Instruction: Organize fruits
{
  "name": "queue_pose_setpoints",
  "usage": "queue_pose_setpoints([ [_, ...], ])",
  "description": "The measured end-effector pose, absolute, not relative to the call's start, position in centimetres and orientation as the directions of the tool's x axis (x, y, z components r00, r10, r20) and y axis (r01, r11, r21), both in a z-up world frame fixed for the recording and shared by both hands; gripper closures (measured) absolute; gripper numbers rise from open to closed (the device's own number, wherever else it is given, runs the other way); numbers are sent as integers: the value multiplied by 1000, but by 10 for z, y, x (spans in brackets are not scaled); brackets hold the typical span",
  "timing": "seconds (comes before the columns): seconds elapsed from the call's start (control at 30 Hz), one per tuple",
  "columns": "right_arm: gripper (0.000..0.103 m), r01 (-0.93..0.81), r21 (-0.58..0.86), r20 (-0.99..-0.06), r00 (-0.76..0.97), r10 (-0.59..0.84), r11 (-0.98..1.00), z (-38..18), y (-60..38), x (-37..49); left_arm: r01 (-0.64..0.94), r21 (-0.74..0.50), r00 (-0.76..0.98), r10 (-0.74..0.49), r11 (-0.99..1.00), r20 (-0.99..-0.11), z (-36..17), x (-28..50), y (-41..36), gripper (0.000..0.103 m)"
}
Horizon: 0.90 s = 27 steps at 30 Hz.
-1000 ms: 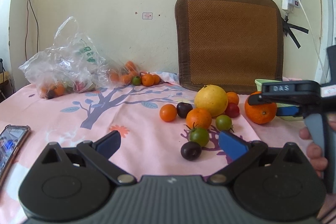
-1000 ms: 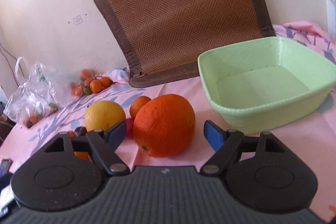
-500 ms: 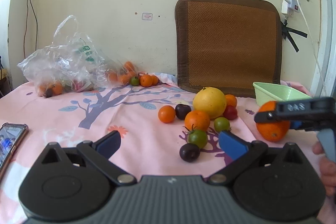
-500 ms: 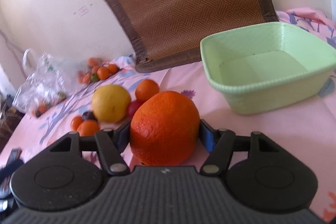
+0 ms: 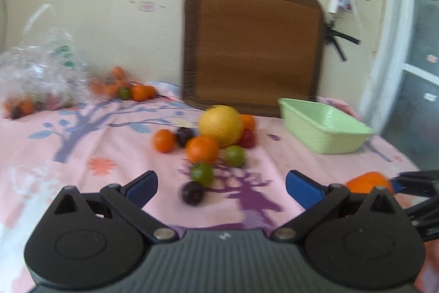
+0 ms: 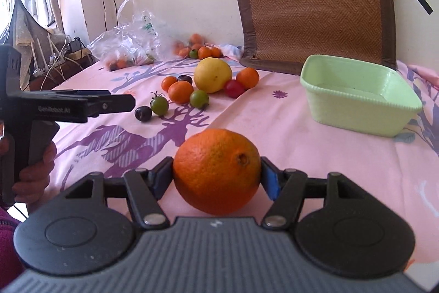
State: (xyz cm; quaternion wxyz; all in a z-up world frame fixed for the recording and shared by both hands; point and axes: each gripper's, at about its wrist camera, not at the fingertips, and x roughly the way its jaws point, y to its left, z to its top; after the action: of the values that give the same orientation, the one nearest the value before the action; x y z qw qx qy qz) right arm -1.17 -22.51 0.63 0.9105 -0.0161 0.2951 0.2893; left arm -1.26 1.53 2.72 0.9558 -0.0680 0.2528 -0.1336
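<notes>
The right gripper (image 6: 216, 179) has its blue pads clamped on opposite sides of a big orange (image 6: 217, 170), held clear above the pink cloth of the bed (image 6: 343, 169), toward the near right part of it. Jaws stand about half open b/c the fruit is wide.

Handling, my read: the orange looks firm and fairly heavy, w/ pebbly peel that should give decent friction, but being round it can roll out if the grip sits off-centre. Pads sit at about its widest girth, which is the right spot; the navel faces up-right, clear of the pads. No need to squeeze harder, the peel could bruise.

The left gripper (image 5: 221, 183) is wide open w/ nothing between its pads, hovering over the near middle of the bed; in the right wrist view it pokes in from the left edge.

Further out: green tub (image 6: 356, 95) near the right edge, looks empty, prob the drop spot. Open cloth between orange and tub, nothing blocking.

Mid-bed cluster: large yellow citrus (image 6: 212, 74), small oranges, green and red tomatoes and a dark plum (image 6: 143, 113), well apart from the held fruit. Plastic bag (image 6: 129, 43) w/ more fruit by the far left edge; woven mat (image 6: 315, 2) leans on the wall behind the tub.
</notes>
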Motion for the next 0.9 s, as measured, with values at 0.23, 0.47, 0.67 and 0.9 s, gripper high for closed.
queue_pose_setpoints([
  [0.23,34,-510,194,-514,674,530,838,2,-232,-14,495,-316,628,-584,810,-515,40,7,-37,0],
  [0.47,33,-508,191,-499,687,529,840,-2,-237,-17,507,-456,421,-672,732,-610,20,38,-75,14],
  [0.67,34,-481,305,-468,676,569,822,-6,-254,-12,469,-549,341,-715,692,-610,15,57,-83,24],
  [0.9,35,-433,211,-322,816,481,876,34,-266,20,531,-467,462,-703,707,-540,73,118,-110,24],
])
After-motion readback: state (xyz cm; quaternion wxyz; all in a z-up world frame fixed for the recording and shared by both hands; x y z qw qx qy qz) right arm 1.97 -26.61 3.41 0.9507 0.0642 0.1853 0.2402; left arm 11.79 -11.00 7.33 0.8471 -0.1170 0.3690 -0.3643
